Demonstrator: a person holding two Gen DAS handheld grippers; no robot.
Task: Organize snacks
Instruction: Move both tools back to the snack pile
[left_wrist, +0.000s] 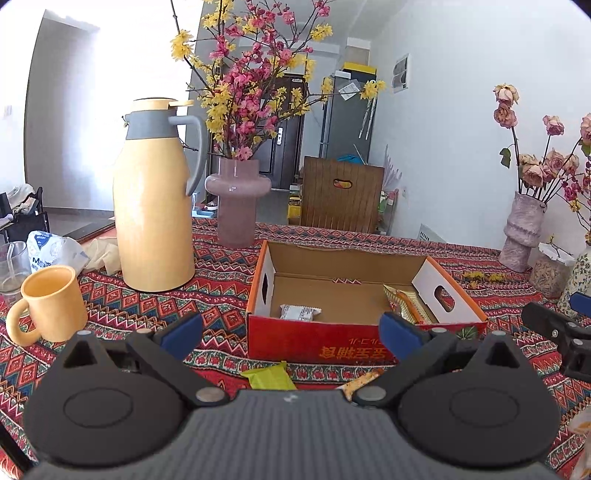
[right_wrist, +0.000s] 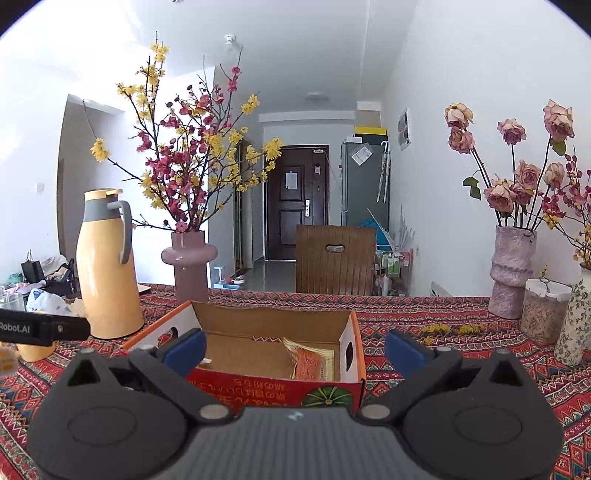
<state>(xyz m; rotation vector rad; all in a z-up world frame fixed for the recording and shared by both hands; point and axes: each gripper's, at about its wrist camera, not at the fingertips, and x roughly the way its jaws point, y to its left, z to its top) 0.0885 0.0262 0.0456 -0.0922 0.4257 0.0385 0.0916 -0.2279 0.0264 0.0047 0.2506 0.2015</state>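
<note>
The landmark is the open cardboard box (left_wrist: 365, 291), red and orange outside, standing on the worktop (left_wrist: 221, 284), which is covered by a patterned red cloth.

Left tongs (left_wrist: 291, 330): spread wide, nothing between the blue pads (left_wrist: 183, 332). They sit at the near side of the box, in front of its red front wall, with the right pad overlapping the front right corner in the left wrist view.

Right tongs (right_wrist: 293, 350): also spread wide and holding nothing. They sit at the near side of the box; in the right wrist view the left pad (right_wrist: 184, 347) overlaps the front left corner, and the right pad lies beyond the right wall.

Snacks inside the box:
- A small white packet (left_wrist: 300, 312) lies flat on the floor of the box, near the front wall and toward the left end.
- An orange-and-gold packet (left_wrist: 410, 301) lies against the right end wall, beside the white inner flap with the hand hole.

Snacks outside the box:
- A yellow-green packet (left_wrist: 271, 376) lies on the cloth just in front of the front wall, partly hidden by the left tongs' body.
- An orange stick packet (left_wrist: 360, 382) lies to its right, also in front of the box; only one end shows.

Other items: a yellow thermos jug (left_wrist: 155, 199) and a yellow mug (left_wrist: 50, 308) stand left of the box; a pink vase (left_wrist: 236, 201) with flowering branches stands behind its left rear corner; a textured vase (left_wrist: 522, 230) with dried roses stands well to the right.
</note>
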